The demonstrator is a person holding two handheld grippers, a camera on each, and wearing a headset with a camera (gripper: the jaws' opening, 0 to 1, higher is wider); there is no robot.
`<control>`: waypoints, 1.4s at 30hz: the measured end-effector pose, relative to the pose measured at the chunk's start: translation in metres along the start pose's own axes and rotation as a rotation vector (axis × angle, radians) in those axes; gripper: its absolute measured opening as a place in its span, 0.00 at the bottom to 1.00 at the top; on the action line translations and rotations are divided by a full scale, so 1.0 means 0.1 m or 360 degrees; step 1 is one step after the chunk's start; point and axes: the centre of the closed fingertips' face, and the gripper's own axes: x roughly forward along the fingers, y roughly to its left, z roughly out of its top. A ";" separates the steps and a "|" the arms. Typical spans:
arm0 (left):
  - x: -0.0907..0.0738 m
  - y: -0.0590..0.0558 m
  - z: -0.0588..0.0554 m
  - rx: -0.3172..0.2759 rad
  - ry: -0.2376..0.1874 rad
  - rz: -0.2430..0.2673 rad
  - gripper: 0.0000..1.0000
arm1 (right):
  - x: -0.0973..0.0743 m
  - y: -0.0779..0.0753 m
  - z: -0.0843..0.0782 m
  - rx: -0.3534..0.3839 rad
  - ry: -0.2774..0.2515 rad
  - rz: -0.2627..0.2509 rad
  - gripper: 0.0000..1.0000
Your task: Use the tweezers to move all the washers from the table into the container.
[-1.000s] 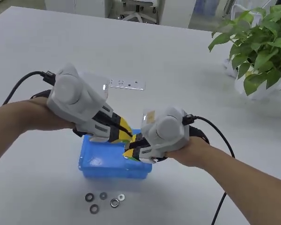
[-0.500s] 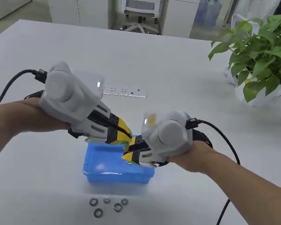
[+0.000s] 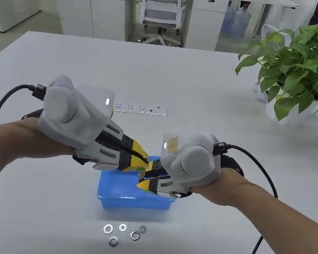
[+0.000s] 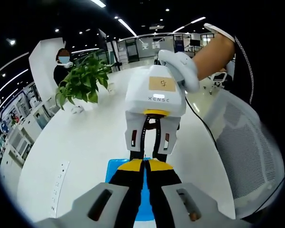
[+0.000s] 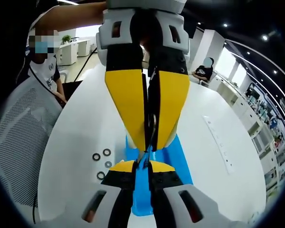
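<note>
My left gripper (image 3: 143,159) and right gripper (image 3: 144,183) meet tip to tip just above the blue container (image 3: 116,193). In the right gripper view, thin metal tweezers (image 5: 150,126) run between the left gripper's (image 5: 149,142) yellow jaws and down into my right gripper's (image 5: 141,166) own jaws. Both pairs of jaws are shut on them. The left gripper view has its own jaws (image 4: 145,164) closed and facing the right gripper (image 4: 152,152). Several washers (image 3: 123,233) lie loose on the table in front of the container, also visible as washers (image 5: 103,162) beside the container (image 5: 180,152).
A white power strip (image 3: 138,108) lies behind the grippers on the white table (image 3: 212,90). A potted plant (image 3: 297,63) stands at the right edge. Black cables trail from both grippers. An office chair (image 3: 161,16) is beyond the far edge.
The head camera has tilted, so the whole picture has shifted. Both grippers stay tip to tip over the container. The washers lie where they were.
</note>
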 end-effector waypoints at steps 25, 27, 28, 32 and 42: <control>0.12 -0.44 -0.23 -0.0055 0.0025 -0.0078 0.06 | 0.14 0.51 -0.18 0.0079 0.0005 0.0075 0.12; 0.13 -0.47 -0.25 -0.0033 0.0027 -0.0085 0.06 | 0.16 0.54 -0.20 0.0089 0.0003 0.0078 0.12; 0.14 -0.49 -0.27 -0.0028 0.0031 -0.0089 0.06 | 0.17 0.55 -0.20 0.0089 0.0002 0.0078 0.12; 0.16 -0.54 -0.31 -0.0035 0.0031 -0.0098 0.06 | 0.20 0.59 -0.23 0.0102 -0.0007 0.0084 0.12; 0.22 -0.61 -0.40 -0.0049 0.0032 -0.0128 0.06 | 0.26 0.70 -0.31 0.0146 -0.0021 0.0095 0.12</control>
